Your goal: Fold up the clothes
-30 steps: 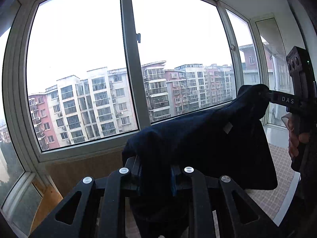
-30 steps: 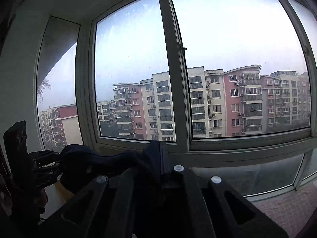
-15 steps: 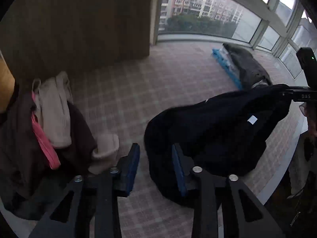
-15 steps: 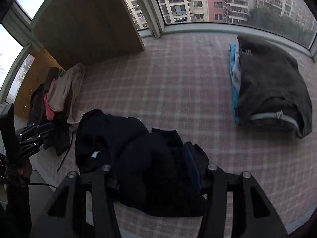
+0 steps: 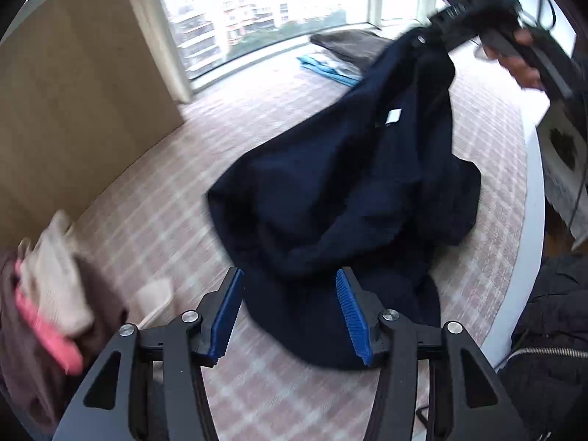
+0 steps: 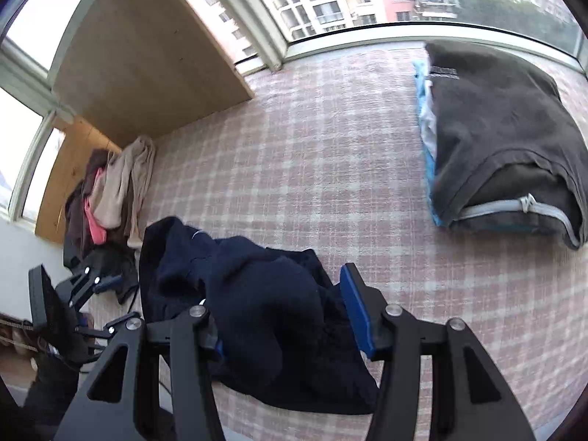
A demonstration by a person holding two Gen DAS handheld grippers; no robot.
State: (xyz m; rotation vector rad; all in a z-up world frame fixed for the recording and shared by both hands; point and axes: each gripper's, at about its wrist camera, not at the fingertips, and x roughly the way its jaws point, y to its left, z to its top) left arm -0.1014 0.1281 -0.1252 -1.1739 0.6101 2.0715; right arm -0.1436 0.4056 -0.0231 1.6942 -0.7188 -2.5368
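Observation:
A navy garment (image 5: 349, 183) lies crumpled on the plaid cover (image 5: 165, 220), a white label (image 5: 394, 115) showing. My left gripper (image 5: 288, 279) hangs low over its near end. Its jaws are opening, with cloth between the blue pads (image 5: 349, 312) but not pressed. In the right wrist view the navy garment (image 6: 257, 312) is bunched between the half-spread jaws of my right gripper (image 6: 279, 294). Cloth covers its left finger, while the right pad (image 6: 354, 308) stands bare. From the left view, the garment's far end still rises to the right gripper (image 5: 444, 22), held in a hand.
A loose pile of beige, pink and brown clothes (image 6: 110, 191) sits at the left by a wooden panel (image 6: 147, 58). A folded stack, grey on top of blue (image 6: 507, 147), lies at the far right under the window. The cover's white edge (image 5: 529, 220) runs along the right.
Both grippers dropped from window height and tilted down toward the plaid cover. The navy garment, gripped in both a second ago, came down with them, and both jaws have spread.

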